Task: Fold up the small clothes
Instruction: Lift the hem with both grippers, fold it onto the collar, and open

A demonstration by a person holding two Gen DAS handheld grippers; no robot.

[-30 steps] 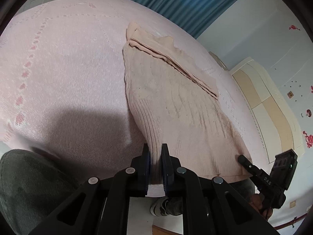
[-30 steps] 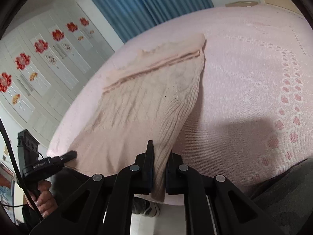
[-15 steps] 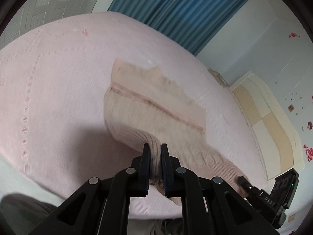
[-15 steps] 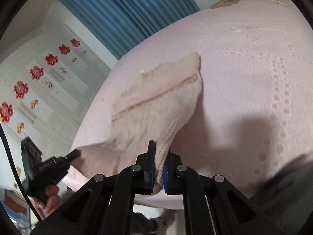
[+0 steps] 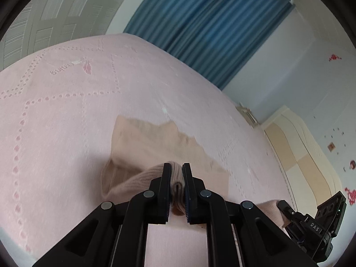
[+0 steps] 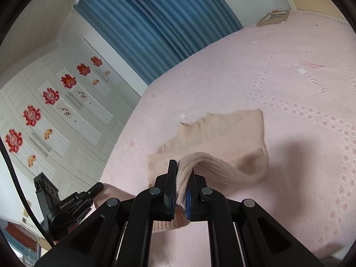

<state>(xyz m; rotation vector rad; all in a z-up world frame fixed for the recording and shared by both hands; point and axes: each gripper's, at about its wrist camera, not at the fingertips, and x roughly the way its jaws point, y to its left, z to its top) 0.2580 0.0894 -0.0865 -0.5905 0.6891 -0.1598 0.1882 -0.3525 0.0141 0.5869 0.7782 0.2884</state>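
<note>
Both grippers have a firm bite on the same beige knit sweater [image 5: 142,146], one at each corner of the ribbed hem. The left gripper [image 5: 176,171] is clamped tight on a bunched fold of rib, and you can see the fabric squeezed up between its jaws. Same deal with the right gripper [image 6: 183,169], closed on the other hem corner with the knit poking out below the jaws.

The hem end is lifted off the bed and curls over toward the far part of the sweater, which lies flat on the pink bedspread [image 5: 66,111]. So the sweater's basically doubled over on itself, near end up in the air, far end resting on the bed roughly mid-mattress. Each gripper shows up at the edge of the other's camera, holding its corner.

Blue curtain [image 5: 211,26] hangs behind the bed, and a white wardrobe with red flower decals [image 6: 51,95] stands off to one side.
</note>
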